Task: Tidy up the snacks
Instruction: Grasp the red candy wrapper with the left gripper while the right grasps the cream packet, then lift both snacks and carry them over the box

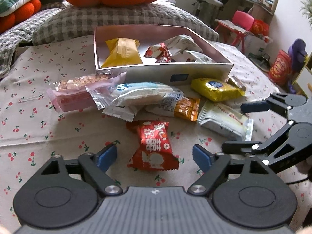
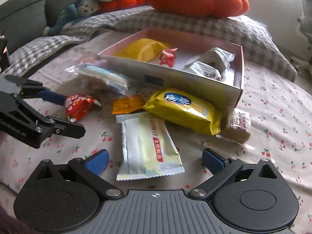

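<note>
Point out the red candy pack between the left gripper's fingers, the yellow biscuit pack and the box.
red candy pack [image 1: 154, 144], left wrist view, middle of its printed face.
yellow biscuit pack [image 2: 183, 109], right wrist view, centre of the wrapper.
box [image 1: 156, 72], left wrist view, its near outer wall.

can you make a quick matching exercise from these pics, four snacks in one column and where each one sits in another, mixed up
Snacks
1. red candy packet
2. plain yellow packet
3. yellow packet with blue label
4. pale green and white packet

Places
A. inside the open box
B. on the cloth between the open fingers of the left tool
C. on the cloth in front of the open right tool
D. outside the box, leaning against its front wall

Pairs: 1-B, 2-A, 3-D, 4-C
</note>
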A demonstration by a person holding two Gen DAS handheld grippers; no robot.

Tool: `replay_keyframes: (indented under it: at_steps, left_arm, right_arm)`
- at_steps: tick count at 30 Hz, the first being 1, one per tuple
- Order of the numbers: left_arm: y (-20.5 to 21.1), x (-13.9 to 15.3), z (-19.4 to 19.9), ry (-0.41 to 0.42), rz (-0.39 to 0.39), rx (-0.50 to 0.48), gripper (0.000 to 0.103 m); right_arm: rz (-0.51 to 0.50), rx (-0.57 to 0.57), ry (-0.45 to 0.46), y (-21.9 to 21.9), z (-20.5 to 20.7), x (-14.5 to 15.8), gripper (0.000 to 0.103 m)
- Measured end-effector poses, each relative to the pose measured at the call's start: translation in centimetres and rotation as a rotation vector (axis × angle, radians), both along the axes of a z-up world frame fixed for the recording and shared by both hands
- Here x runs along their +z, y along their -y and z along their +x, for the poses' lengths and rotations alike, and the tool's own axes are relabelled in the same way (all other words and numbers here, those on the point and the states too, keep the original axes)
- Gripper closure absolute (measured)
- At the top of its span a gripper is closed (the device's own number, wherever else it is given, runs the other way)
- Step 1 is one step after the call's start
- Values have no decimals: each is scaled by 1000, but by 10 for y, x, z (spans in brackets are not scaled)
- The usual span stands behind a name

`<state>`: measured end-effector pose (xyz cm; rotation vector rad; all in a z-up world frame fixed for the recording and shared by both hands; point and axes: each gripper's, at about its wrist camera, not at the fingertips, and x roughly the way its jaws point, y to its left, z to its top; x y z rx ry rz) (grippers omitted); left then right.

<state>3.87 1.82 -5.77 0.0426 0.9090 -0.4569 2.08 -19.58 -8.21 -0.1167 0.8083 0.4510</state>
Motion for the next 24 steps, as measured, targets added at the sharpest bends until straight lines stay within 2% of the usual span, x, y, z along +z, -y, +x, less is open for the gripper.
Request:
replay_keyframes:
  at_steps: [2, 5, 10, 11, 15, 19, 24]
  left_arm:
    - [1, 1, 1, -8, -14, -2, 29]
    - [3, 2, 1, -9, -20, -14, 41]
    - [0, 4, 3, -17, -26, 9, 60]
    - [-1, 4, 4, -21, -31, 16, 62]
    - [-2, 5, 4, -32, -45, 30, 67]
    - [0, 9, 2, -31, -45, 30, 74]
    - [-1, 14, 1, -24, -50, 25, 78]
  right_arm:
    - [1, -2, 1, -2, 0, 0, 3]
    - [-8, 14, 13, -7, -3, 2, 9]
    - [-7, 41, 19, -11, -6, 5, 25]
    - [-9, 47, 17, -12, -5, 6, 27]
    - [-10, 43, 7, -13, -3, 10, 47]
    - [-18, 41, 5, -15, -3, 11, 50]
    - [-10, 50, -5, -15, -5, 14, 55]
